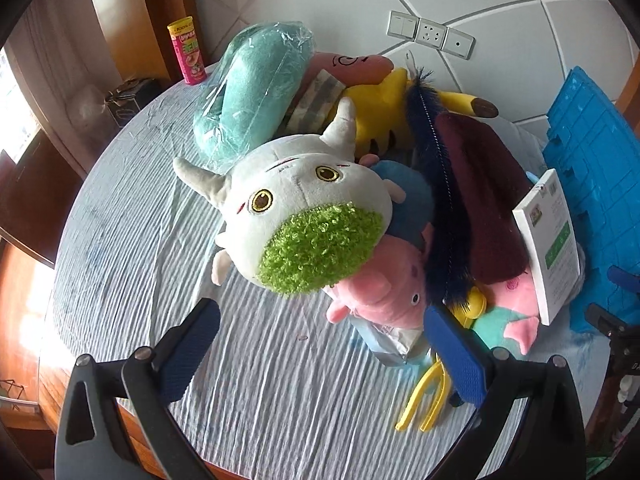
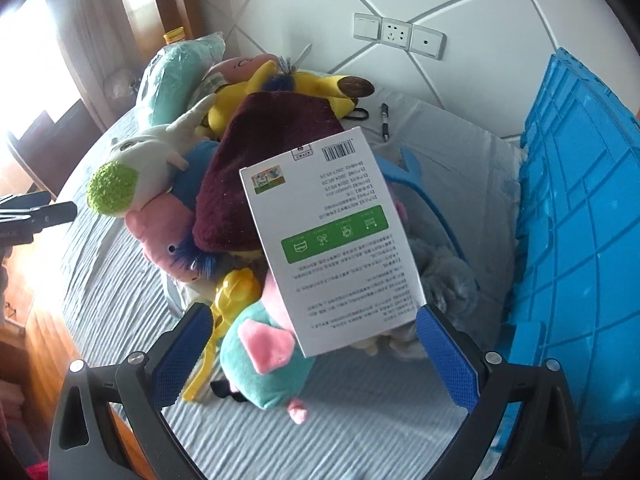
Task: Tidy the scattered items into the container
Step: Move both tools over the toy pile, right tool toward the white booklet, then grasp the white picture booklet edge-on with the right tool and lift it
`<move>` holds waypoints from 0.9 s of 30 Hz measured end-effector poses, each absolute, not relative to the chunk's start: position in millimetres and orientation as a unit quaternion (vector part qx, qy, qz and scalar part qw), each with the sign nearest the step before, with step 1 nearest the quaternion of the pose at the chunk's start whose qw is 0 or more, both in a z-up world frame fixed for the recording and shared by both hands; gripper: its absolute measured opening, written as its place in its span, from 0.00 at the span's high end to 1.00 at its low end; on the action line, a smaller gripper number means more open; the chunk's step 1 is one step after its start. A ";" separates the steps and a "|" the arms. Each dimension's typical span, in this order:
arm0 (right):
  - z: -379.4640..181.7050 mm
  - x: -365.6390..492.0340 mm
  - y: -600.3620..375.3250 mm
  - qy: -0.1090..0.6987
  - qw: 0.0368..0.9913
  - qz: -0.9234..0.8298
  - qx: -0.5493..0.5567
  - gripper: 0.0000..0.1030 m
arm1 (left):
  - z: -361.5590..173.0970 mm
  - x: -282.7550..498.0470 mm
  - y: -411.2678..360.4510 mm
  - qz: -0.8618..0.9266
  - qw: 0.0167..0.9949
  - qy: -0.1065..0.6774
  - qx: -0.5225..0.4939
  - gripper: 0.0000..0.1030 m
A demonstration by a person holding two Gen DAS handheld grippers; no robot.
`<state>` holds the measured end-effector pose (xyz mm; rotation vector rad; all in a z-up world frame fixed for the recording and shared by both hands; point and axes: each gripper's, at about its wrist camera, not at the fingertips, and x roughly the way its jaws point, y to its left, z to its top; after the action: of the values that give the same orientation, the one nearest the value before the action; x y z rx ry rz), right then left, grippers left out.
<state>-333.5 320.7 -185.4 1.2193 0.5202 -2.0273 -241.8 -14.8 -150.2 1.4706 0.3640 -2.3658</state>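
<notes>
Both my tongs, left (image 1: 320,344) and right (image 2: 314,354), were apart and empty; toy pile (image 1: 316,216) and white box (image 2: 332,240) sat on the worktop (image 1: 132,240), blue container (image 2: 580,240) unfilled as far as visible.

The white box (image 2: 332,240) covers much of the maroon plush (image 2: 256,168) and the grey fluffy thing (image 2: 448,276) behind it, and its small print is too fine to read. The blue crate (image 2: 580,240) runs off the right edge, its inside unseen. In the left wrist view, the pink pig plush (image 1: 380,288) is half buried under the horned white plush (image 1: 304,208).
</notes>
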 end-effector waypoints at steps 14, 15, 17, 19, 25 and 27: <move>-236.5 -382.9 292.1 0.229 0.348 -0.788 0.453 0.00 | -188.6 -282.8 -45.1 -0.824 0.151 0.117 0.533 0.00; -237.1 -384.1 291.3 0.228 0.350 -0.790 0.449 0.00 | -191.3 -285.8 -46.5 -0.823 0.150 0.116 0.535 0.00; -236.9 -386.9 288.6 0.227 0.355 -0.791 0.443 0.00 | -195.8 -291.2 -49.6 -0.822 0.148 0.115 0.538 0.00; -234.9 -387.2 285.9 0.226 0.364 -0.788 0.443 0.00 | -198.2 -295.0 -51.6 -0.821 0.146 0.114 0.540 0.00; -239.5 -367.6 265.3 0.295 0.391 -0.760 0.428 0.00 | -195.3 -300.7 -53.0 -0.826 0.146 0.106 0.535 0.00; -247.4 -365.3 258.5 0.319 0.377 -0.759 0.425 0.00 | -200.1 -303.0 -55.2 -0.823 0.146 0.111 0.537 0.00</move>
<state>-365.3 258.5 -247.5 1.0858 0.8158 -1.9396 -303.0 -55.2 -200.1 1.5473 0.3206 -2.3710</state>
